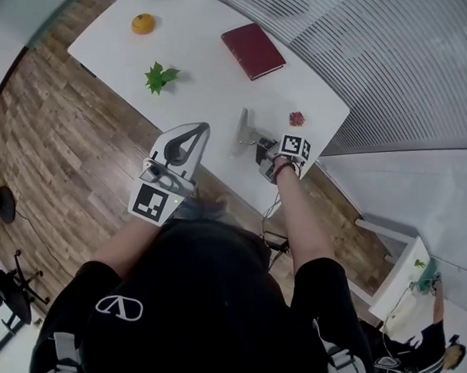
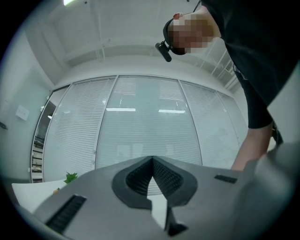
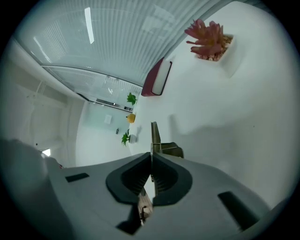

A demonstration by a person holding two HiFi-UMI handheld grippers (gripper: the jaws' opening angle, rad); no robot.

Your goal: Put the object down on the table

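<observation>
At near edge of white table (image 1: pixel 199 40): right gripper (image 1: pixel 261 149) clenched on thin grey metal stand (image 1: pixel 243 130); stand upright, base contact with tabletop unclear. Pink succulent (image 1: pixel 296 119) at 3 o'clock of stand, red book (image 1: pixel 253 50) at 12. Left gripper (image 1: pixel 199 131) clenched, empty, off table at 9 o'clock.
</observation>
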